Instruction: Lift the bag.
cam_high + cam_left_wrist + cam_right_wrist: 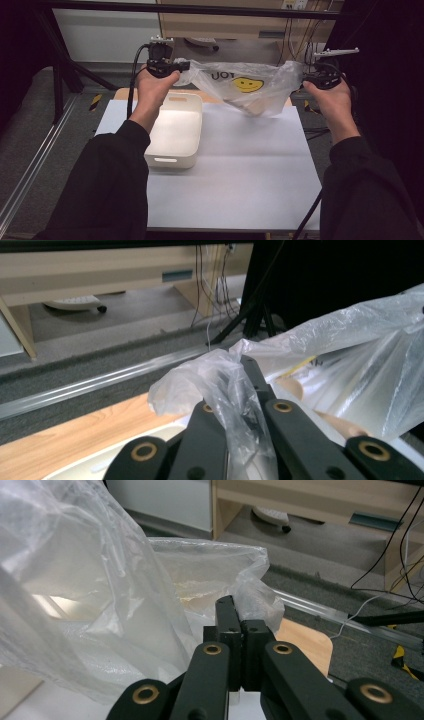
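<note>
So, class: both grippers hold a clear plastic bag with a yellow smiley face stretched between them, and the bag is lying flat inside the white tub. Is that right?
Not quite. The plastic bag is held up in the air, beyond and to the right of the white tub, not lying inside it. The high view shows this. The rest stands: the left gripper and right gripper each pinch an end, and the yellow smiley face is there.

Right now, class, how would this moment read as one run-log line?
left gripper: shut on bag | right gripper: shut on bag | bag: held up over table | bin: on table
</note>
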Demonstrator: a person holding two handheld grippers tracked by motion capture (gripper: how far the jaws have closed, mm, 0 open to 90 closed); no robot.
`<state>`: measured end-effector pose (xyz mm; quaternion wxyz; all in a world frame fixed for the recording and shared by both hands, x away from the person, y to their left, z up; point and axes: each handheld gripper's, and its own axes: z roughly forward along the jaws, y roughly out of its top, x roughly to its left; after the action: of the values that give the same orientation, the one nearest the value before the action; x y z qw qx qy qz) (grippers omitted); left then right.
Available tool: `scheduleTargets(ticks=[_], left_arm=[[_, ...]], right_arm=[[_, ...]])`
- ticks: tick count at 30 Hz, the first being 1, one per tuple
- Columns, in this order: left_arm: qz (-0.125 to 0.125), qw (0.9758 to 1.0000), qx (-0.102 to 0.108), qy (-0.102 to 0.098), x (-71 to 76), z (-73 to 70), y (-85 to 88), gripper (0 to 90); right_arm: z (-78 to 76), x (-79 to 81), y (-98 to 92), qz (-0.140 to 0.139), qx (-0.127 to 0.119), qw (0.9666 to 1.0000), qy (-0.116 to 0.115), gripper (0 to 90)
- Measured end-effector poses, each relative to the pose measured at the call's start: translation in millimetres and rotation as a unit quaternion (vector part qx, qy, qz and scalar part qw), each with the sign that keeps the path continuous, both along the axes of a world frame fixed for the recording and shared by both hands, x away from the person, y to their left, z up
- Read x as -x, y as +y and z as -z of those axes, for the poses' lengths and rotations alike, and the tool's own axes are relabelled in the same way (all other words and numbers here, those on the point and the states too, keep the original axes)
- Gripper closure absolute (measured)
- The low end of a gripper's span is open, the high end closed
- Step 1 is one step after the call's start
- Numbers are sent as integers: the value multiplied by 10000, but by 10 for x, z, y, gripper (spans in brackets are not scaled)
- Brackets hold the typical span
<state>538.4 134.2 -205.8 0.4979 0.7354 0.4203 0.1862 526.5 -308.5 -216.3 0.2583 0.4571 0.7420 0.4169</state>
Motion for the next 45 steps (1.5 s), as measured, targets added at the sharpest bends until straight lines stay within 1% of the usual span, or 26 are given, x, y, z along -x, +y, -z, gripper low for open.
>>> scheduleTargets(ticks=[2, 4, 6, 8, 11, 15, 22, 27, 30, 33, 35, 37, 41, 44, 45], left_arm=[[27, 9999, 7, 106, 22, 53, 17, 900], [76, 9999, -20, 152, 51, 99, 26, 900], [102, 9998, 8, 161, 80, 131, 39, 900], [123, 9998, -8, 156, 115, 147, 55, 900], [201, 9996, -75, 191, 179, 177, 84, 900], [305, 9992, -111, 215, 295, 224, 116, 900], [510, 9982, -100, 313, 496, 349, 174, 900], [659, 9969, -10, 436, 664, 472, 237, 900], [728, 9960, 33, 513, 764, 549, 258, 900], [830, 9951, -11, 545, 878, 619, 259, 900], [895, 9944, -3, 555, 957, 666, 263, 900], [950, 9939, 42, 566, 1033, 721, 274, 900], [1051, 9925, 88, 618, 1193, 885, 291, 900], [1121, 9908, 243, 713, 1313, 1040, 312, 900], [1139, 9903, 271, 752, 1332, 1078, 318, 900]], right_arm=[[35, 14, -3, -25, 25, 10000, 32, 900], [66, 21, -9, -47, 22, 10000, 40, 900], [90, 24, -13, -52, 20, 10000, 58, 900], [95, 32, -10, -58, -14, 10000, 64, 900], [92, 53, 3, -101, 17, 9999, 63, 900], [110, 99, 13, -162, 5, 9999, 43, 900], [209, 202, 10, -226, -65, 9997, 35, 900], [288, 322, 18, -310, -104, 9995, 48, 900], [360, 393, 28, -370, -83, 9993, 59, 900], [444, 466, 42, -377, -56, 9992, 80, 900], [505, 536, 38, -383, -47, 9992, 79, 900], [566, 607, 23, -391, -129, 9991, 85, 900], [707, 757, 16, -407, -161, 9990, 76, 900], [807, 859, 13, -433, -195, 9988, 75, 900], [855, 897, 17, -422, -257, 9987, 94, 900]])
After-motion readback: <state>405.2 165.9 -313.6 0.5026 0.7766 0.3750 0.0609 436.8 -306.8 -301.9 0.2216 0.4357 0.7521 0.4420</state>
